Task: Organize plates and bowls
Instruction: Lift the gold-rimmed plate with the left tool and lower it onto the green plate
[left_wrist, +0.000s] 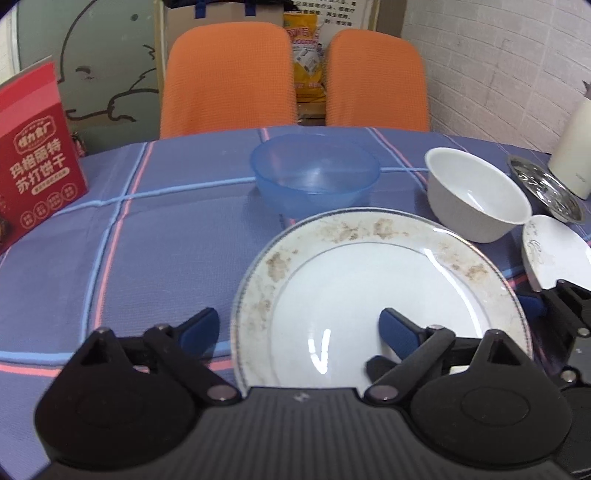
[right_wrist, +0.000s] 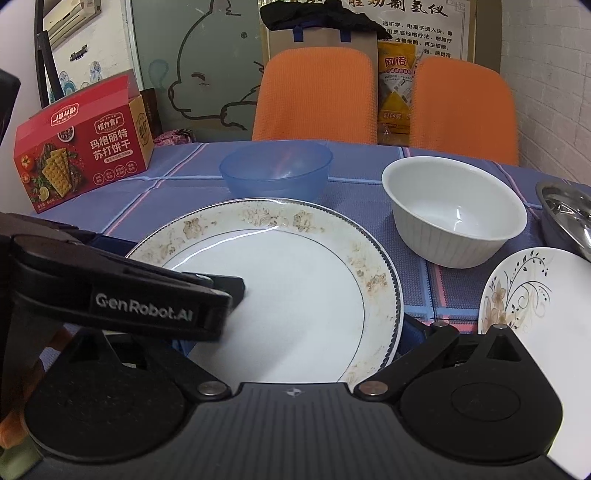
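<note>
Checked tablecloth (left_wrist: 147, 236) (blue): plate (left_wrist: 369, 295), bowls (left_wrist: 317, 173), box (right_wrist: 85, 147).

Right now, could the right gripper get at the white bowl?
Probably yes. The white bowl stands uncovered beyond the large plate, nothing above it; the right gripper would just pass over the plate's rim.

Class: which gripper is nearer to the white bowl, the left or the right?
Right. The right gripper sits at the large plate's right edge, just before the white bowl; the left gripper straddles the plate's left rim, farther away.
</note>
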